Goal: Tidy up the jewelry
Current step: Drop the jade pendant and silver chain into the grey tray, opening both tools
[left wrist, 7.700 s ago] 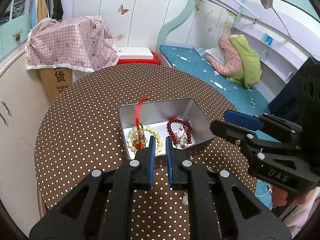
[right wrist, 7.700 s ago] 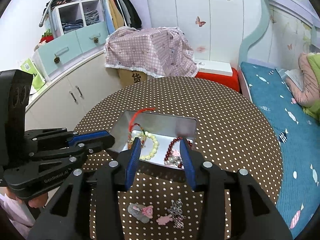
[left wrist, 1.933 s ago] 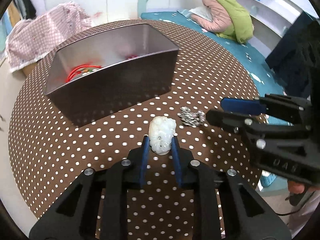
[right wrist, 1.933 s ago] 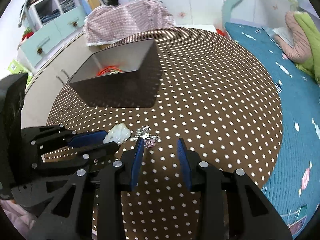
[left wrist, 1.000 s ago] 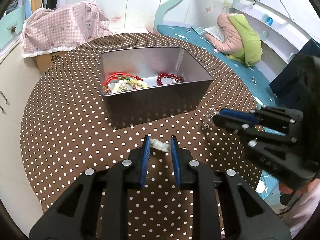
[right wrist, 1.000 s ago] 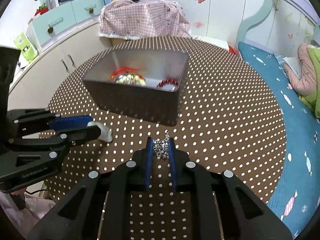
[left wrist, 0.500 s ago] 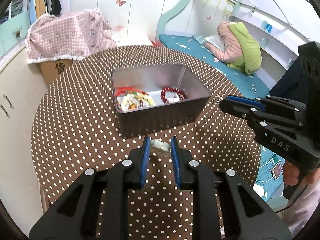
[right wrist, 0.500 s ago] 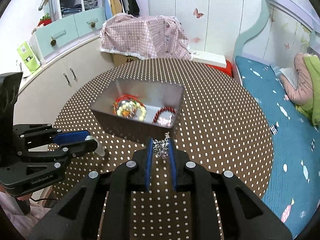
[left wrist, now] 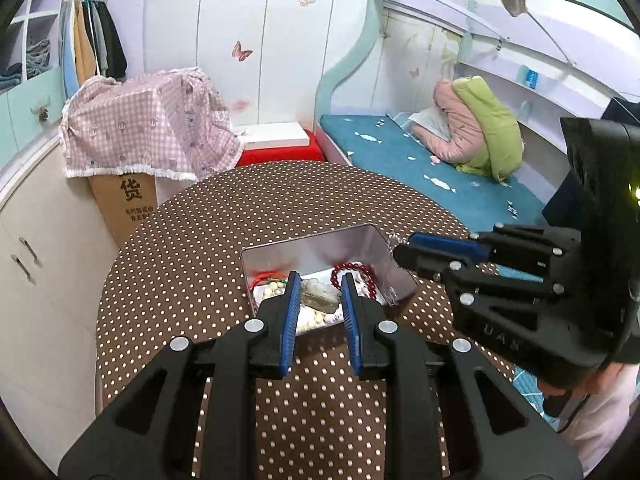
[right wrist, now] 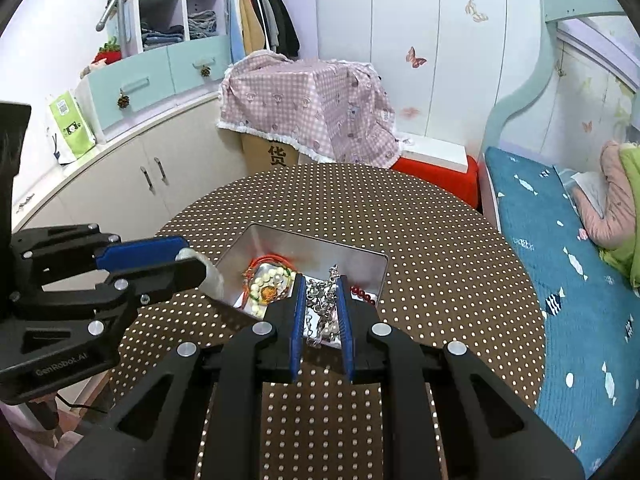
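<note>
Carry step, both loads airborne. Left gripper (left wrist: 318,298) clamps pale carved pendant (left wrist: 320,296); right gripper (right wrist: 320,304) clamps silver chain (right wrist: 322,306). Both show lower centre of frame, over metal tin (left wrist: 312,246) on dotted table (left wrist: 192,240). Next likely: position over tin interior, release.

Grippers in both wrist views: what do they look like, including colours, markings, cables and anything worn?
Both are matte black plastic frames with silver screw heads and blue finger pads. The left gripper bears pale lettering on its side in the right wrist view. The right gripper shows faint raised letters in the left wrist view, a black cable below it, and a pale pink sleeve behind.
</note>
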Demonstrator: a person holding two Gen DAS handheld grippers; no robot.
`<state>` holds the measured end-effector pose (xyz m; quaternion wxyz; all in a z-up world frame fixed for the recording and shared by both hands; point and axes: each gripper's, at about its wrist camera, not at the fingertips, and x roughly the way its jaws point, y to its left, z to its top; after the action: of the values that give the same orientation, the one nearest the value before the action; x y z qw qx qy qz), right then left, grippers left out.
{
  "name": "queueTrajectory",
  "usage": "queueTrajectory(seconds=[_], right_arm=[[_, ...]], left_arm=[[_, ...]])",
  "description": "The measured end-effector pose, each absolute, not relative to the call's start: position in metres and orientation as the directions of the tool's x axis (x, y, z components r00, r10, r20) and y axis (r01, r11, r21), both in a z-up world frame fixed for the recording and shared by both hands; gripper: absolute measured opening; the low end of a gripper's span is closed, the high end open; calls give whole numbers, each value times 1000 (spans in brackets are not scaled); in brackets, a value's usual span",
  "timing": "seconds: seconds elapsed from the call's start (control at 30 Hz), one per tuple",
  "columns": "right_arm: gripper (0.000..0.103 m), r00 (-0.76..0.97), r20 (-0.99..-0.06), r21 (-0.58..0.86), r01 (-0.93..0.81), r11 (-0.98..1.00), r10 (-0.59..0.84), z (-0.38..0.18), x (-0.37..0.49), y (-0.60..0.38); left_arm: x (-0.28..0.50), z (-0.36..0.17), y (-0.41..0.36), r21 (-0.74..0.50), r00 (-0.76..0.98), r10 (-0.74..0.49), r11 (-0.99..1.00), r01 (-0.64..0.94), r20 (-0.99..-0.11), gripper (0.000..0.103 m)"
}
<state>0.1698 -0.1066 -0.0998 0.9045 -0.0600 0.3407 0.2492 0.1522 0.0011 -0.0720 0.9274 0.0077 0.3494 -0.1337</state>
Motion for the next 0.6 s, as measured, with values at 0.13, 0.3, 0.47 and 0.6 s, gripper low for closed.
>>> queueTrajectory(seconds=[0.13,0.3,0.47,0.6], right_arm=[[14,624,-663,79,-490,868,413,-106,184,-103],[14,602,-680,98,-493,865,420,-112,197,-102],[24,592,-696,103,-478,872,406,-116,200,-102],[35,604,-689,109,-460,881,401,-110,194,-107]], left_arm=[[175,-86,1,-104,689,-249,964,245,-681,21],[197,-104,-3,-115,647,-251,962,246,-720,21],[206,-113,-5,-110,631,-231,968,225,-741,22],[204,-110,-2,-96,646,-211,973,209,-734,22]])
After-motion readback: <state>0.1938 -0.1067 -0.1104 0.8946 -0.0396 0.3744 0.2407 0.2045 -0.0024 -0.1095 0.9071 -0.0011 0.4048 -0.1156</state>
